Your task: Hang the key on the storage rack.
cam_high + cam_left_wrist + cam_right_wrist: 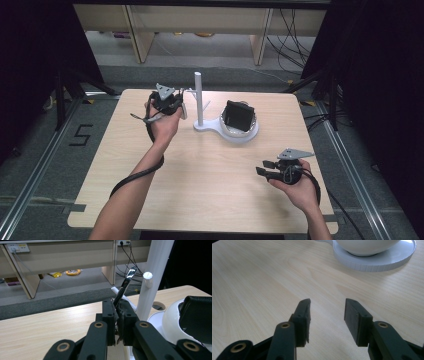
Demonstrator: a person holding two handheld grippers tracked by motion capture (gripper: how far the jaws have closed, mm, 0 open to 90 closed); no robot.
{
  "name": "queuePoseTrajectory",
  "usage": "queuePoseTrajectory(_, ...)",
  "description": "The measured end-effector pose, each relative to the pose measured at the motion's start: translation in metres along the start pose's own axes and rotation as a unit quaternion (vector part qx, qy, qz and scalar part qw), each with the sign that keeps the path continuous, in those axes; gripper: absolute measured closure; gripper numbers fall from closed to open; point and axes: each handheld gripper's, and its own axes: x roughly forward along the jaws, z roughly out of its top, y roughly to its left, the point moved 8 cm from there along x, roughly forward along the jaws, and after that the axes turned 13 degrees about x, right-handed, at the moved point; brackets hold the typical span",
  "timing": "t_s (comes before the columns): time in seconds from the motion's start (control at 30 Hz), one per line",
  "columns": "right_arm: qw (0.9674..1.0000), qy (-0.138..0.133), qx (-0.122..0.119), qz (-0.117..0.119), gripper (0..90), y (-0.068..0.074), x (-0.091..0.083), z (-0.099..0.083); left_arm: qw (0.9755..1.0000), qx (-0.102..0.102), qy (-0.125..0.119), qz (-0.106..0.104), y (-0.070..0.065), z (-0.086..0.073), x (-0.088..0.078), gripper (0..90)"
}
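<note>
Two grippers work one table (210, 170): the left gripper (117, 312) pinches one shiny metal strip (125, 282) beside one white stand (199, 97); the right gripper (327, 315) hovers, jaws spread and empty.

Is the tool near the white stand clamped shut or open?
Shut. The left tool has its jaws pressed together on a thin shiny metal strip, which sticks up beside the white stand.

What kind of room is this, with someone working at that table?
Probably a lab or workshop set up for recording: a bare wooden table ringed by black curtains, loose cables on the floor, and wall sockets behind plain benches.
</note>
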Motion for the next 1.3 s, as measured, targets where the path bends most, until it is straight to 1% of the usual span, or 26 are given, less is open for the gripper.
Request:
queuePoseTrajectory(0.1, 1.0000, 0.006, 0.008, 0.000, 57.2, 0.000, 0.000, -0.001, 1.0000, 0.003, -0.002, 0.002, -0.001, 0.001, 0.000, 84.6)
queuePoseTrajectory(0.13, 1.0000, -0.002, 0.006, 0.006, 57.2, 0.001, 0.002, 0.000, 1.0000, 0.005, -0.002, 0.003, -0.002, 0.002, 0.000, 84.6)
queuePoseTrajectory(0.17, 1.0000, -0.002, 0.007, 0.007, 57.2, 0.001, 0.003, -0.001, 1.0000, 0.006, -0.003, 0.002, -0.003, 0.002, 0.000, 84.6)
queuePoseTrajectory(0.2, 0.9999, -0.001, 0.007, 0.007, 57.1, 0.001, 0.003, -0.001, 1.0000, 0.001, -0.001, 0.001, -0.005, 0.002, 0.000, 84.6)
queuePoseTrajectory(0.27, 1.0000, 0.005, 0.006, -0.002, 57.2, 0.000, 0.002, -0.002, 1.0000, 0.004, -0.001, 0.000, -0.007, 0.002, 0.000, 84.6)
queuePoseTrajectory(0.33, 0.9999, 0.004, 0.007, 0.006, 57.2, 0.001, 0.003, -0.002, 1.0000, 0.006, -0.002, 0.001, -0.008, 0.003, 0.000, 84.6)
queuePoseTrajectory(0.4, 0.9999, 0.005, 0.007, 0.007, 57.2, 0.002, 0.004, -0.002, 0.9999, 0.011, -0.003, 0.002, -0.010, 0.003, 0.001, 84.6)
queuePoseTrajectory(0.5, 0.9999, 0.007, 0.008, 0.001, 57.2, 0.001, 0.003, -0.002, 0.9998, 0.021, -0.003, 0.004, -0.013, 0.003, 0.000, 84.5)
queuePoseTrajectory(0.6, 0.9999, 0.008, 0.007, 0.002, 57.2, 0.001, 0.004, -0.003, 0.9993, 0.035, -0.007, 0.013, -0.015, 0.002, -0.001, 84.5)
queuePoseTrajectory(0.63, 0.9997, 0.013, 0.022, 0.002, 57.1, 0.003, 0.003, -0.004, 0.9989, 0.043, -0.008, 0.016, -0.016, 0.002, -0.002, 84.5)
queuePoseTrajectory(0.67, 0.9998, 0.011, 0.014, 0.004, 57.1, 0.002, 0.004, -0.004, 0.9986, 0.049, -0.008, 0.019, -0.016, 0.002, -0.002, 84.5)
queuePoseTrajectory(0.77, 0.9998, 0.011, 0.015, 0.003, 57.1, 0.003, 0.004, -0.004, 0.9976, 0.064, -0.010, 0.025, -0.019, 0.001, -0.004, 84.4)
queuePoseTrajectory(0.8, 0.9997, 0.007, 0.020, 0.014, 57.1, 0.005, 0.006, -0.004, 0.9972, 0.069, -0.011, 0.027, -0.020, 0.001, -0.005, 84.4)
queuePoseTrajectory(0.83, 0.9996, 0.008, 0.020, 0.015, 57.1, 0.005, 0.007, -0.004, 0.9968, 0.073, -0.014, 0.030, -0.021, 0.001, -0.005, 84.3)
queuePoseTrajectory(0.87, 0.9997, 0.012, 0.018, 0.009, 57.1, 0.004, 0.006, -0.005, 0.9964, 0.077, -0.014, 0.031, -0.022, 0.002, -0.006, 84.3)
queuePoseTrajectory(0.93, 0.9997, 0.017, 0.016, 0.007, 57.1, 0.004, 0.006, -0.006, 0.9962, 0.080, -0.014, 0.031, -0.023, 0.002, -0.007, 84.1)
queuePoseTrajectory(0.97, 0.9997, 0.010, 0.019, 0.014, 57.1, 0.005, 0.008, -0.005, 0.9960, 0.082, -0.015, 0.031, -0.023, 0.002, -0.008, 84.1)
queuePoseTrajectory(1.03, 0.9997, 0.011, 0.019, 0.013, 57.1, 0.006, 0.008, -0.005, 0.9953, 0.089, -0.017, 0.033, -0.023, 0.003, -0.009, 84.0)
queuePoseTrajectory(1.07, 0.9999, 0.014, 0.008, 0.006, 57.1, 0.003, 0.007, -0.005, 0.9953, 0.090, -0.015, 0.031, -0.023, 0.002, -0.010, 84.0)
queuePoseTrajectory(1.1, 0.9998, 0.016, 0.009, 0.008, 57.1, 0.003, 0.007, -0.005, 0.9953, 0.090, -0.016, 0.031, -0.023, 0.002, -0.010, 84.0)
queuePoseTrajectory(1.13, 0.9998, 0.014, 0.010, 0.012, 57.0, 0.003, 0.008, -0.005, 0.9948, 0.095, -0.017, 0.034, -0.023, 0.003, -0.011, 83.9)
queuePoseTrajectory(1.17, 0.9998, 0.011, 0.011, 0.015, 57.0, 0.004, 0.009, -0.005, 0.9950, 0.093, -0.017, 0.031, -0.024, 0.003, -0.011, 83.9)
queuePoseTrajectory(1.2, 0.9998, 0.014, 0.010, 0.011, 57.0, 0.003, 0.008, -0.005, 0.9950, 0.093, -0.019, 0.031, -0.024, 0.003, -0.011, 83.8)
queuePoseTrajectory(1.23, 0.9998, 0.015, 0.009, 0.006, 57.0, 0.003, 0.008, -0.006, 0.9944, 0.098, -0.020, 0.032, -0.024, 0.003, -0.013, 83.7)
queuePoseTrajectory(1.27, 0.9998, 0.016, 0.009, 0.006, 57.0, 0.003, 0.008, -0.006, 0.9948, 0.096, -0.019, 0.029, -0.025, 0.003, -0.013, 83.6)
queuePoseTrajectory(1.3, 0.9998, 0.015, 0.009, 0.006, 56.9, 0.002, 0.008, -0.006, 0.9945, 0.098, -0.020, 0.029, -0.026, 0.003, -0.014, 83.6)
